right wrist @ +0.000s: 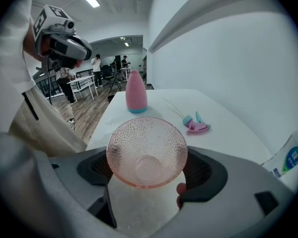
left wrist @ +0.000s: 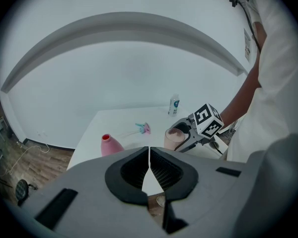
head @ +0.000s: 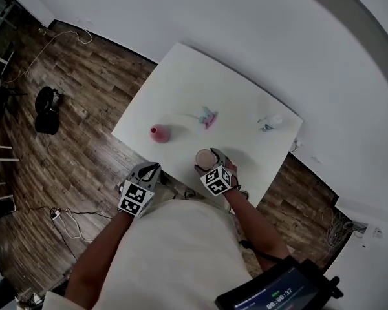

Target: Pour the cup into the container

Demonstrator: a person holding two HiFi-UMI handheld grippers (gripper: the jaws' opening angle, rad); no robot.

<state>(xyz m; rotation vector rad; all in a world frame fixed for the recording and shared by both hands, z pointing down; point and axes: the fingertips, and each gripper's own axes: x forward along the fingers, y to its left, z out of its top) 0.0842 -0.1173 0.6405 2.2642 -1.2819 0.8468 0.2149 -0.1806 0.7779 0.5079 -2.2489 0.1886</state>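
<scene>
Cup (right wrist: 146,150) pinched in right tongs (right wrist: 148,171), contents unclear, left tongs (left wrist: 149,163) pressed together, empty

Cup (head: 204,156) btwn right gripper (head: 211,163) jaws, by the table's (head: 194,82) near edge. From cup: container (head: 159,133) at 10 o'clock, sprayer head (head: 208,117) at 12, small bottle (head: 270,121) at 2, all on table, well apart. Left gripper (head: 152,170) at 8 o'clock, just off the table edge, over floor (head: 84,95).
</scene>
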